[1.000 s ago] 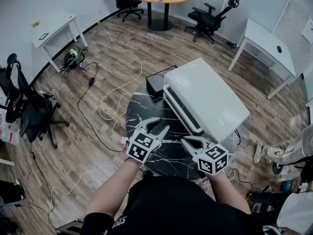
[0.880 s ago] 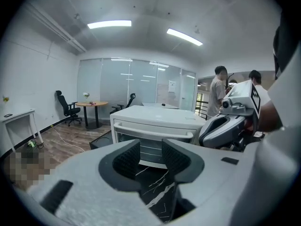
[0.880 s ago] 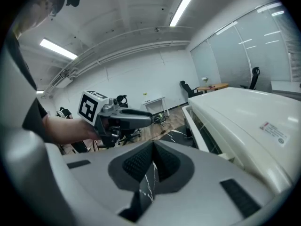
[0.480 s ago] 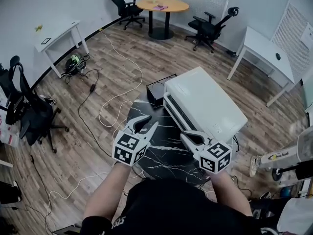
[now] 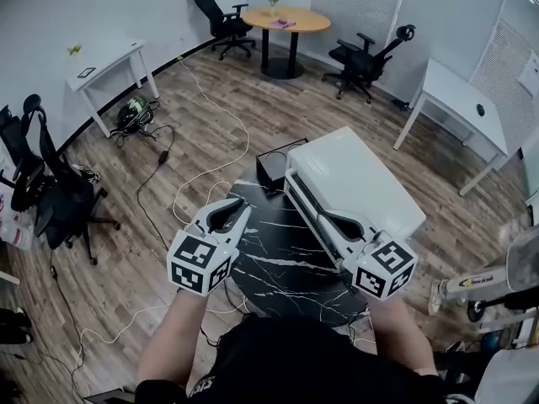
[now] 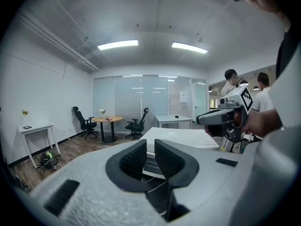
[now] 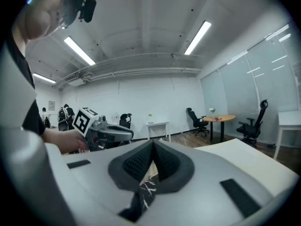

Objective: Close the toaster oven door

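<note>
One white toaster oven (image 5: 358, 179) sits on the round black marble tabletop (image 5: 269, 263), door up against its front. Two grippers hover near it: left gripper (image 5: 229, 211), jaws just narrowing to a slit, empty; right gripper (image 5: 333, 219) pinched together, empty.

No legible text anywhere.
Sheet (image 6: 183, 97) on the glass wall (image 6: 141, 98) was too small & blurred to read.

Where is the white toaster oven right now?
In the head view, the white toaster oven sits right of centre on the black marble table, just ahead of the right gripper. A small black box is at its far-left corner.
</note>
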Available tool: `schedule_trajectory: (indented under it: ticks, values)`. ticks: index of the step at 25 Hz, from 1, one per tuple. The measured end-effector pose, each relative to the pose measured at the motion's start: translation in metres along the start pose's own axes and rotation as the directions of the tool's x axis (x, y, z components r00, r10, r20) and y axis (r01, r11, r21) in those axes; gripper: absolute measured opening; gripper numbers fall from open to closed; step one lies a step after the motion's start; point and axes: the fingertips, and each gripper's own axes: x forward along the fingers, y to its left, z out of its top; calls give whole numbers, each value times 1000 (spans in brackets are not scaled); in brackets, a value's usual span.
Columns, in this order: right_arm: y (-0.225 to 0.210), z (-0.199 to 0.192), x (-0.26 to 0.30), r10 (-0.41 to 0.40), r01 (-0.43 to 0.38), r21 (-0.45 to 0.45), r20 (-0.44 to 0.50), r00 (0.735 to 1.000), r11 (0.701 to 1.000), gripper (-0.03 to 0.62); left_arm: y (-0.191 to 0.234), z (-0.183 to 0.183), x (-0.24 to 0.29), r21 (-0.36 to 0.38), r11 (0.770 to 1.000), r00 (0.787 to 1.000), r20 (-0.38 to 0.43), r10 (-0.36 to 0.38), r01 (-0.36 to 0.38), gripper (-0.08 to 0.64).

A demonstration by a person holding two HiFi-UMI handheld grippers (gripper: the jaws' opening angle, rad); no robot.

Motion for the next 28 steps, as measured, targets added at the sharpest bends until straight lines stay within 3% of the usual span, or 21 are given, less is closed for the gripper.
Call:
schedule_trajectory:
  ticks: [4,14,28]
  values:
    - [-2,20,-15,-45,46,-12,109,993,999,6,7,10,-13,-34,998,997,54,50,-48,43]
    - [-21,29,-18,-96,112,-72,195,976,991,3,26,17,-15,-51,990,986,94,134,-130,3]
    - [-15,44,8,-52,82,-143,201,978,986,3,41,17,-6,-47,983,978,99,183,-180,3]
